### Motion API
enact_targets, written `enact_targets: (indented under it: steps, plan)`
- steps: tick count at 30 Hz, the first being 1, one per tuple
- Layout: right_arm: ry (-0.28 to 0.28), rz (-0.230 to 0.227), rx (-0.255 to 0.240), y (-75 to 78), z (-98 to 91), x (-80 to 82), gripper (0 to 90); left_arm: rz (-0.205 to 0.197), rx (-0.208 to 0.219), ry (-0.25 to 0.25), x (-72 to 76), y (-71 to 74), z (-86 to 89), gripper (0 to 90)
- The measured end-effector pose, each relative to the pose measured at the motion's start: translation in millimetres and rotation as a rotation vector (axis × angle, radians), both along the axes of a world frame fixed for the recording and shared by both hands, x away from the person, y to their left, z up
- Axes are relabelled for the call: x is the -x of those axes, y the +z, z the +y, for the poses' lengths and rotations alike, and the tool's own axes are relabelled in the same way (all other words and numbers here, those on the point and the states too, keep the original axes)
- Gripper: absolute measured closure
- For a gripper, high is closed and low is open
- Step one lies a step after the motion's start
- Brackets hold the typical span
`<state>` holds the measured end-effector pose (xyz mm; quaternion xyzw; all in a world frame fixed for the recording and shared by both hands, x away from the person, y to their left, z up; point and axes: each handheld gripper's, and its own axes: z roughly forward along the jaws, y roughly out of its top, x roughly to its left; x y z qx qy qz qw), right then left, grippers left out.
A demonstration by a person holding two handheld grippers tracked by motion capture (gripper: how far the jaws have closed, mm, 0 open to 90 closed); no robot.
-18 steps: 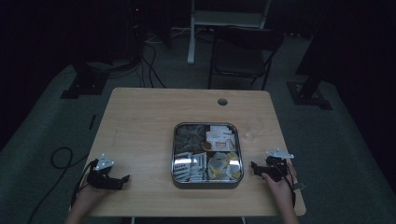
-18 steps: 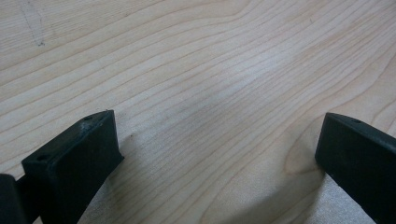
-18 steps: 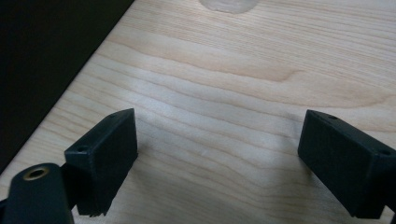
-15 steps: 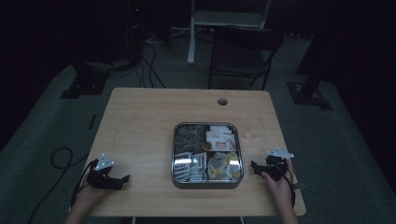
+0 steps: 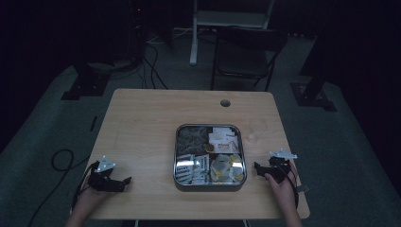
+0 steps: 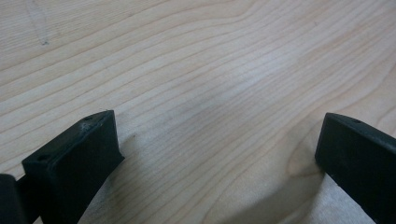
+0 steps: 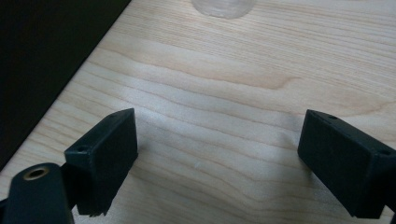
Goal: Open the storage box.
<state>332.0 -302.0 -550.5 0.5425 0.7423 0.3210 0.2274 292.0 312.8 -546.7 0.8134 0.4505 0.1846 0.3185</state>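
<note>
Both sets of jaws spread wide, nothing between them, just bare wood under each. Left gripper (image 5: 124, 181) sits low on the table (image 5: 142, 123) near the front-left corner, jaws pointing toward the middle; same gripper's own view (image 6: 212, 154) shows wood grain only between the black pads. Right gripper (image 5: 258, 168) rests near the front-right edge, jaws aimed at the tray (image 5: 208, 187), close to its right wall but not touching. In the right gripper view (image 7: 217, 154) a clear plastic cup (image 7: 223, 6) stands further out on the table. From above, the metal tray sits centre-front, packed with sachets and tea bags (image 5: 222, 140); the cup (image 5: 256, 131) is just right of the tray's far corner. Room dark, black chair (image 5: 246, 56) behind the table.
</note>
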Motion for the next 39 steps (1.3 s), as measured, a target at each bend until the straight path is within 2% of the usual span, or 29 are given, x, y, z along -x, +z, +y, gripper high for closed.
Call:
enact_targets:
  steps: [11, 19, 22, 25, 33, 39]
  plan:
    - [0.000, 0.000, 0.000, 0.0, 0.0, 0.0, 11.7, 0.004, -0.004, -0.011, -2.0, 0.7, -0.6, 0.4]
    - [0.000, 0.000, 0.000, 0.0, 0.0, -0.1, 11.7, 0.017, -0.009, -0.042, -7.5, 2.9, -6.8, 0.4]
    - [0.000, 0.000, 0.000, 0.0, 0.0, -0.1, 11.7, 0.017, 0.009, -0.055, -8.5, 4.6, -8.9, 0.4]
    - [0.000, 0.000, 0.000, 0.0, 0.0, -0.1, 11.7, 0.012, 0.006, -0.057, -9.1, 4.8, -10.7, 0.5]
    - [-0.001, 0.000, -0.001, 0.0, 0.0, -0.1, 11.7, 0.000, 0.030, -0.103, -10.0, 10.9, -19.3, 0.5]
    - [-0.001, 0.000, -0.001, 0.0, 0.0, -0.1, 11.7, -0.021, 0.057, -0.160, -15.2, 20.0, -36.7, 0.5]
